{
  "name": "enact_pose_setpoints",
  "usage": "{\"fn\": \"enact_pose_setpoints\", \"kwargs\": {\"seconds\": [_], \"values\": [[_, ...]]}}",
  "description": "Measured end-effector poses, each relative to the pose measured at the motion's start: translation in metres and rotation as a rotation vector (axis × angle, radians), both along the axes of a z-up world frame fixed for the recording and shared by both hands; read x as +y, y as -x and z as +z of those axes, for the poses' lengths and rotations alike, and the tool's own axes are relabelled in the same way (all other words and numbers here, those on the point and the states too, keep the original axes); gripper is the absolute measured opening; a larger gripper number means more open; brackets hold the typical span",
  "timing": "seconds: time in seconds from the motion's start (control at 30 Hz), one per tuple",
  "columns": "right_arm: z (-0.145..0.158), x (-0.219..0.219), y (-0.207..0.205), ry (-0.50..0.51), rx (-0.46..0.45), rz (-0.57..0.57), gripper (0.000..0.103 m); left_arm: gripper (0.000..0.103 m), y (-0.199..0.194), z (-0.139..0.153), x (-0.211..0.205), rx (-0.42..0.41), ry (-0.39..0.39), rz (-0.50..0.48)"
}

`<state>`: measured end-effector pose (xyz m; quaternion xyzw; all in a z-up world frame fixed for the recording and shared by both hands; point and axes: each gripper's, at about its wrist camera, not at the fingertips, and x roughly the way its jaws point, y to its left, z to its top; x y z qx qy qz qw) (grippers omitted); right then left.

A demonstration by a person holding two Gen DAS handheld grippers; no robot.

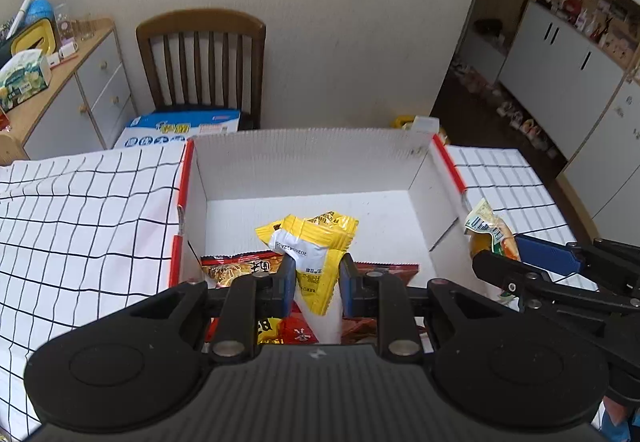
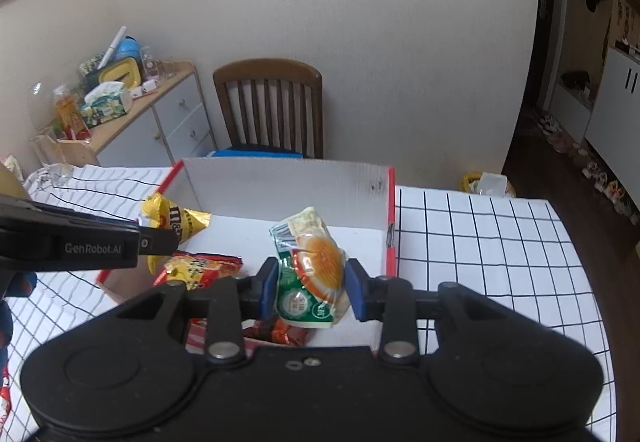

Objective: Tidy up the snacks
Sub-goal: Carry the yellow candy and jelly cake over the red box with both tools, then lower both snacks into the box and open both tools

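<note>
Nearest my left lens: left hand-held gripper [image 1: 317, 282], blue pads closed on a yellow M&M's packet [image 1: 316, 246], which hangs above the open white cardboard box [image 1: 308, 158] with red edges. I judge the packet light, crinkly and slick; my hold sits low on its body, near the bottom seam, so it may swing or slip.

Right hand-held gripper [image 2: 310, 284]: jaws clamped on a green-and-clear wrapped bun [image 2: 316, 266], held over the box's near right part. I judge it soft and easily squashed; the pads press the wrapper's sides across the middle, and I would not squeeze harder.

Box contents, as I see them: a red and yellow snack bag [image 1: 236, 268] flat on the floor at the near left, and a dark red wrapper [image 2: 280, 332] under the right jaws. Much of the far floor is bare.

Support: table under a white black-grid cloth [image 1: 80, 222]. Beyond it, a wooden chair [image 1: 204, 58].

I judge both items ready to be lowered in; a release close to the floor suits such light things.
</note>
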<state>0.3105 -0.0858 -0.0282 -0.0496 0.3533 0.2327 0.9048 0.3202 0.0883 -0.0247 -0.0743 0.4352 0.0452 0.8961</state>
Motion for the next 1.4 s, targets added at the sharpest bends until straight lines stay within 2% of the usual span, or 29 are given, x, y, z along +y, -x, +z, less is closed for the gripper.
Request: {"fn": "enact_pose_setpoints", "kwargs": {"seconds": [0.4, 0.73, 1.0, 1.2, 1.4], "values": [[-0.039, 0.015, -0.024, 0.073, 0.081, -0.03, 0.034, 0.022, -0.035, -0.043, -0.004, 0.13, 0.0, -0.028], [-0.056, 0.02, -0.033, 0.108, 0.151, -0.032, 0.034, 0.022, -0.055, -0.068, -0.017, 0.222, -0.055, -0.066], [-0.062, 0.023, -0.034, 0.126, 0.157, -0.031, 0.032, 0.022, -0.063, -0.084, -0.021, 0.265, -0.082, -0.072], [-0.06, 0.023, -0.031, 0.13, 0.146, -0.022, 0.036, 0.022, -0.065, -0.089, -0.02, 0.277, -0.078, -0.064], [-0.052, 0.018, -0.027, 0.111, 0.138, -0.028, 0.046, 0.023, -0.061, -0.082, -0.019, 0.252, -0.069, -0.065]]}}
